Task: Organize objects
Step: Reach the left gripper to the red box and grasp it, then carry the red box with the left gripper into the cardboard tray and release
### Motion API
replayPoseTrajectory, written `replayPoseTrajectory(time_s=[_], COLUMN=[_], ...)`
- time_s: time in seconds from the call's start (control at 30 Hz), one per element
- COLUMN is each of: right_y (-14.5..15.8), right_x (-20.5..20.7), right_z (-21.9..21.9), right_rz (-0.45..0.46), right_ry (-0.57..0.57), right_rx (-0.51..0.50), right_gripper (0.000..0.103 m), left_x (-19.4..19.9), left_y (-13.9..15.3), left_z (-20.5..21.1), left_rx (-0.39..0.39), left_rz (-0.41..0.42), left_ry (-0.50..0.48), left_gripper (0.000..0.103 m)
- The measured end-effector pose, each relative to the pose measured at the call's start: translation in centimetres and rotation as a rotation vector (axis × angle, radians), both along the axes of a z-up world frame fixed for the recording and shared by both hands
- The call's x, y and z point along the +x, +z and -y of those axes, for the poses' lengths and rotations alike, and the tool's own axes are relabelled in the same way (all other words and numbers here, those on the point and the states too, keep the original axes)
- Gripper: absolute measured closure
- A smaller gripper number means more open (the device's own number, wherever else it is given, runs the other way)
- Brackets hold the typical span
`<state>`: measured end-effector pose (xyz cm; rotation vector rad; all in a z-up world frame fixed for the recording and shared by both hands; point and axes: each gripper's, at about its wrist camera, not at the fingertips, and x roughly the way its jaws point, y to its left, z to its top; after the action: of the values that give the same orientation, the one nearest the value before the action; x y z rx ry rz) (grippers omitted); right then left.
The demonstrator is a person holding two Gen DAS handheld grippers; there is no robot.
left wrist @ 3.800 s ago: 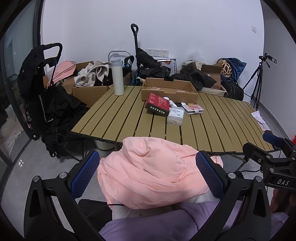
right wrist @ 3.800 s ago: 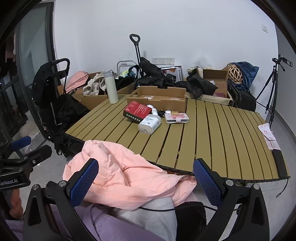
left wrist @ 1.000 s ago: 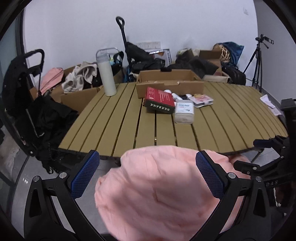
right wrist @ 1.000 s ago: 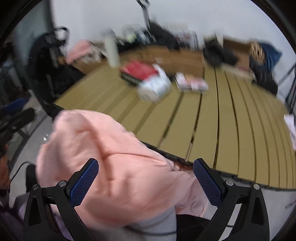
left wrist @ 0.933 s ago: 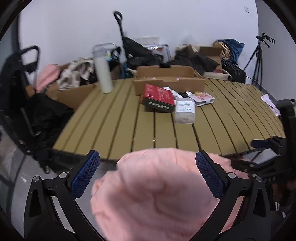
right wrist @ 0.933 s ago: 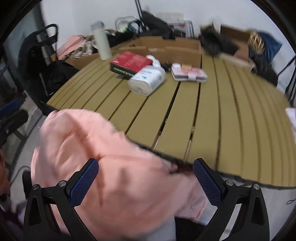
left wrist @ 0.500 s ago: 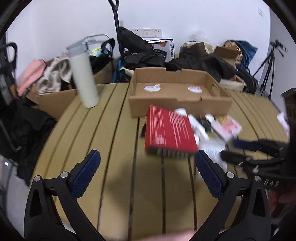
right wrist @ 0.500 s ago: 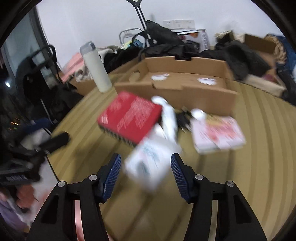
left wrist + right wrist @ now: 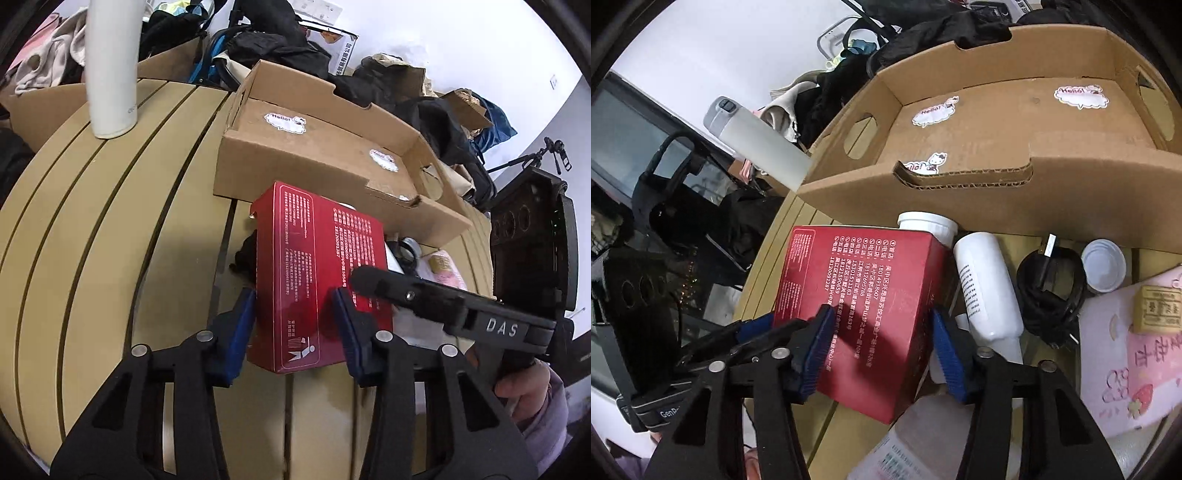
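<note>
Currently one red box [image 9: 317, 273], one cardboard tray [image 9: 325, 147] at its 12 o'clock, two white bottles [image 9: 986, 291], one cable coil [image 9: 1051, 291]. Both grippers straddle the box: left gripper [image 9: 295, 328] from 6 o'clock, right gripper [image 9: 882, 354] alongside. Each stands narrowed, pads against opposite box sides; firm clamping unclear.
</note>
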<state>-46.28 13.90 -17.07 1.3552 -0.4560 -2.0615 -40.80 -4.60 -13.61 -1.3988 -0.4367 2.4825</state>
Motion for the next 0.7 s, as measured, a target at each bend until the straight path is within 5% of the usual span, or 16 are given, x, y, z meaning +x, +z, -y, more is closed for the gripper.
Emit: replayPoseTrajectory(time_s=[0.13,0.33,0.5,0.7], right_y=[3.7,8.3,7.5,3.3], right_x=[2.8,12.1,18.0,18.2], right_z=[-0.4,-2.4,-5.7,-12.3], right_rz=[-0.059,-0.148,-0.116,0.018], right_ry=[0.010,0.015,-0.040,-0.199], right_rx=[-0.010,-0.001,0.096,0.145], right_gripper=[0.054,0.056,0.056,0.056], left_x=[4.6,12.6,15.8,13.0], left_y=[3.7,6.9,4.3,-0.6], left_z=[-0.2,-1.7,-5.6,-12.5], left_rx=[0.021,0.050,0.079,0.043], left_rz=[-0.045,-0.081,0.001,0.087], left_ry=[0.001,-0.024,-0.108,-0.254], left_gripper=[0.064,0.064,0.064,0.064])
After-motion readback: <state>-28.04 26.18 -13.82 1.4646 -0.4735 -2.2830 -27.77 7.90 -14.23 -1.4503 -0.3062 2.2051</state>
